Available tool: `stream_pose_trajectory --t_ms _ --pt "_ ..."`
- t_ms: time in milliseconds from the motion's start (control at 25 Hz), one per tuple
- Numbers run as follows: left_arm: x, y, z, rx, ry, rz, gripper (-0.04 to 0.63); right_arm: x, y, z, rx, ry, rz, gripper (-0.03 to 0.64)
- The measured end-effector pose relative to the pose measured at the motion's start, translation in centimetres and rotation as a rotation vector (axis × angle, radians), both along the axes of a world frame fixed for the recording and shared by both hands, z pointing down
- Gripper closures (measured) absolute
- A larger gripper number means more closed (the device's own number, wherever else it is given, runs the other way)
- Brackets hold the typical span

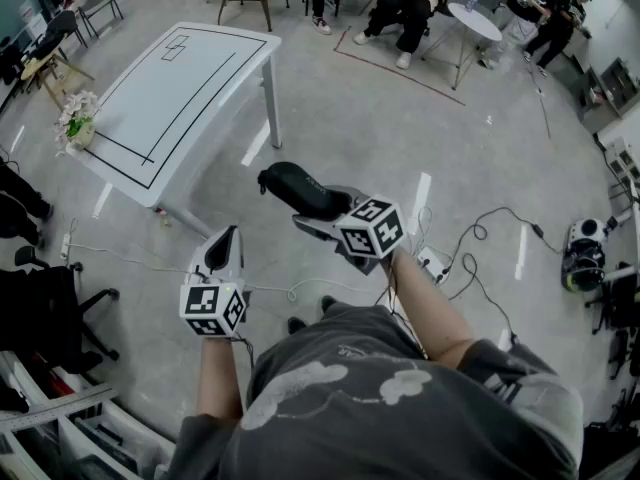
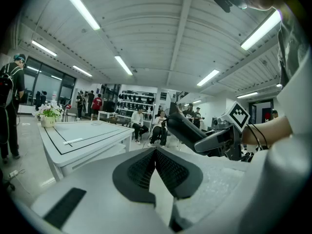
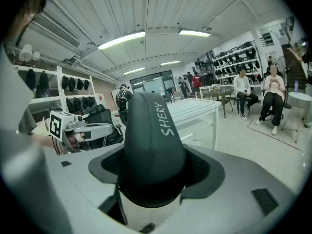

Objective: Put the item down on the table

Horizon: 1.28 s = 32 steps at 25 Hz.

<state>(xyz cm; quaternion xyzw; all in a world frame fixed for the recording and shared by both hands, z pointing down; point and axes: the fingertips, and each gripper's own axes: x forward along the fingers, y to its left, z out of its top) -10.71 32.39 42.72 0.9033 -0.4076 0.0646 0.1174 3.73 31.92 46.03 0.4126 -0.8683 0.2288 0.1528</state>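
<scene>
My right gripper (image 1: 322,211) is shut on a black oblong case (image 1: 295,190), held in the air over the floor at waist height. White lettering runs along the case (image 3: 151,145), which fills the gap between the jaws in the right gripper view. The left gripper view shows the case (image 2: 187,130) sticking out ahead of the right gripper (image 2: 219,138). My left gripper (image 1: 225,240) hangs lower left of it, jaws together and empty (image 2: 156,152). The white table (image 1: 180,88) with black outlines stands ahead to the left, a good step away from both grippers.
A pot of flowers (image 1: 77,118) sits on the table's left corner. People sit at the far end near a round table (image 1: 475,20). Cables (image 1: 480,238) trail across the floor on the right. An office chair (image 1: 50,313) stands at the left.
</scene>
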Motion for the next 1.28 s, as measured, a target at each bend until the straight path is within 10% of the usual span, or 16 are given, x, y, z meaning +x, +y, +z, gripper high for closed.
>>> stream_pose_trajectory --t_ms 760,1280 --pt "-3.9 0.3 2.7 -0.059 0.031 -0.048 0.592 -1.2 0.5 1.6 -0.039 0.027 0.002 0.285" --pt "-2.2 -12.4 3.7 -0.089 -0.043 -0.168 0.592 2.8 -14.9 4.6 -0.067 -0.026 -0.078 0.284"
